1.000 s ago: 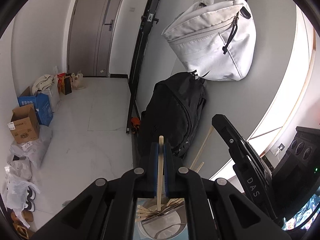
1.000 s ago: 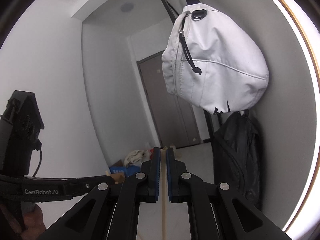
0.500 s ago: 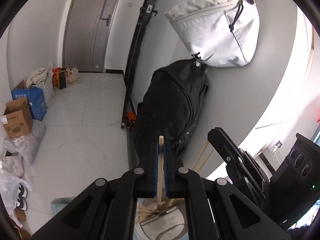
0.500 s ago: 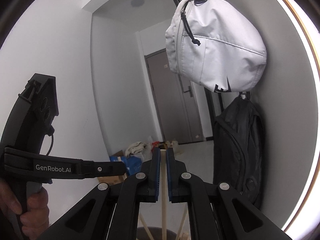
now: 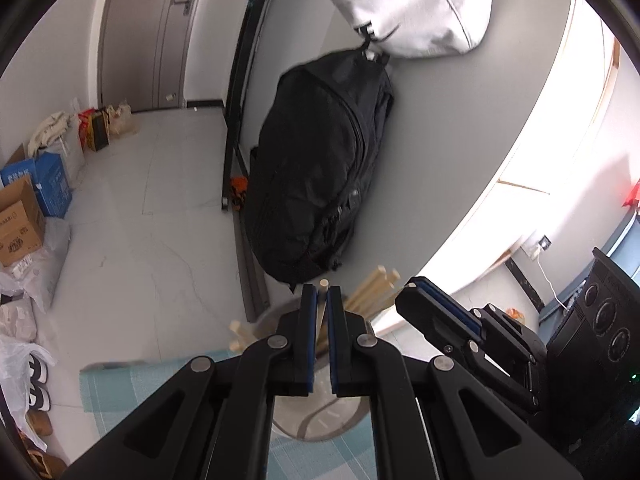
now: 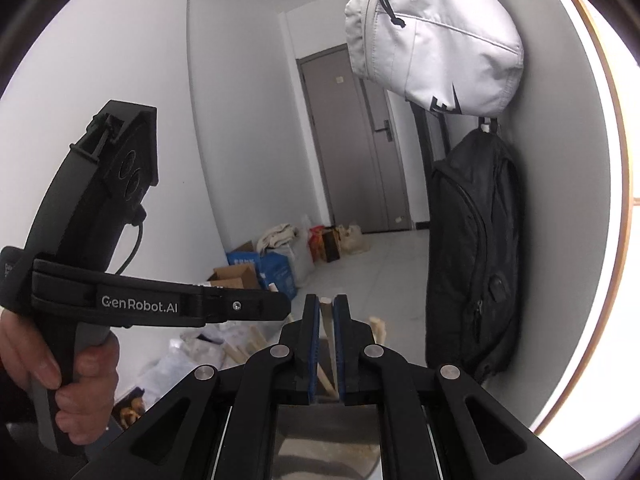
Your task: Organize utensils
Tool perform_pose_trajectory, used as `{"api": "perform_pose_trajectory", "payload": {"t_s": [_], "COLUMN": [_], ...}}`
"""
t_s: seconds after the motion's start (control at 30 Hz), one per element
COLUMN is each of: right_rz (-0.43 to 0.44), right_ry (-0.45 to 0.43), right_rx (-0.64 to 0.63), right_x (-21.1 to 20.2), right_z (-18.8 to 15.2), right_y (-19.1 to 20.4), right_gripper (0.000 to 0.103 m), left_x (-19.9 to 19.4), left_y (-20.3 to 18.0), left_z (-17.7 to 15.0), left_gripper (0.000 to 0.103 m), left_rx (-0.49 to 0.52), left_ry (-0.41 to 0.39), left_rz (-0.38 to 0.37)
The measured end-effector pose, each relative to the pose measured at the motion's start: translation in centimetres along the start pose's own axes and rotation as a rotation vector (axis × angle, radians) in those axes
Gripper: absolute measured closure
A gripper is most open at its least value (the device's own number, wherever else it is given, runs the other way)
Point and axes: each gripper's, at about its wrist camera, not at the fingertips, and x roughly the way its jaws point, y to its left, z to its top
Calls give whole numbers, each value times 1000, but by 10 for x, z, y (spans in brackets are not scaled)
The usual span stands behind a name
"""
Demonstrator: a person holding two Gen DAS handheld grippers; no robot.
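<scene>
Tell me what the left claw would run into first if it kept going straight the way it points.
Probably the black backpack hanging on the grey wall, dead ahead of the left claw and its wooden chopstick; depth is unclear.

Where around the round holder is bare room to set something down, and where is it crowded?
Free: the teal mat left of the holder. Crowded: the holder's mouth, where chopsticks fan out, and its right side, beside the right gripper.

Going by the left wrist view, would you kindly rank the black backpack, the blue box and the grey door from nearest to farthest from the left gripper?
From the left gripper:
1. Black backpack, just beyond the fingertips, hanging against the wall.
2. Blue box, on the floor at far left.
3. Grey door, at the end of the hallway, upper left.
</scene>
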Motion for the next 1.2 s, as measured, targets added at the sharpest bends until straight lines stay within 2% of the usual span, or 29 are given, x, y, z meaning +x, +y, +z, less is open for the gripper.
{"api": "perform_pose_trajectory", "payload": {"t_s": [0.1,0.17,0.2,0.23,0.3,0.37,0.43,0.5,0.6,0.67,0.7,0.83,0.93,0.97,1.0,1.03,1.17,1.2], "right_rz": [4,10,13,15,2,-1,-5,-10,-22,-21,-25,-25,-21,-15,-11,-11,4,3], "right_ry": [37,56,57,52,30,23,14,3,-17,-29,-34,-73,-80,-83,-88,-93,-106,-109], "right_rx": [35,60,78,91,104,109,113,106,74,59,53,47,26,21,9,1,-17,-21], "right_x": [-4,-8,-13,-19,-31,-42,-55,-68,-86,-95,-99,-120,-130,-133,-138,-141,-153,-156], "right_z": [-3,-3,-2,-1,-1,1,1,1,0,2,3,0,-2,-3,-4,-5,-8,-10], "right_y": [-3,-5,-7,-8,-8,-7,-5,0,10,15,18,27,38,41,45,49,61,63], "right_gripper": [94,93,86,69,54,54,49,49,36,33,31,18,13,12,9,6,2,1], "left_x": [5,1,-4,-10,-24,-37,-52,-63,-79,-88,-94,-110,-118,-119,-122,-125,-138,-141], "left_y": [2,3,4,4,3,1,-5,-6,-17,-23,-26,-36,-38,-39,-39,-41,-45,-47], "left_z": [-5,-8,-10,-11,-15,-20,-25,-30,-38,-42,-46,-58,-66,-67,-70,-74,-84,-87], "left_gripper": [102,102,102,102,102,95,71,63,60,50,41,39,38,35,26,22,20,16], "left_rx": [-19,-37,-48,-60,-75,-74,-71,-83,-74,-64,-60,-43,-64,-67,-71,-73,-67,-69], "left_ry": [60,71,66,59,29,-10,-39,-77,-125,-152,-171,-200,-233,-242,-254,-270,-319,-330], "left_rz": [-15,-20,-5,-3,-16,-7,7,15,64,94,110,151,172,183,197,215,262,274]}}
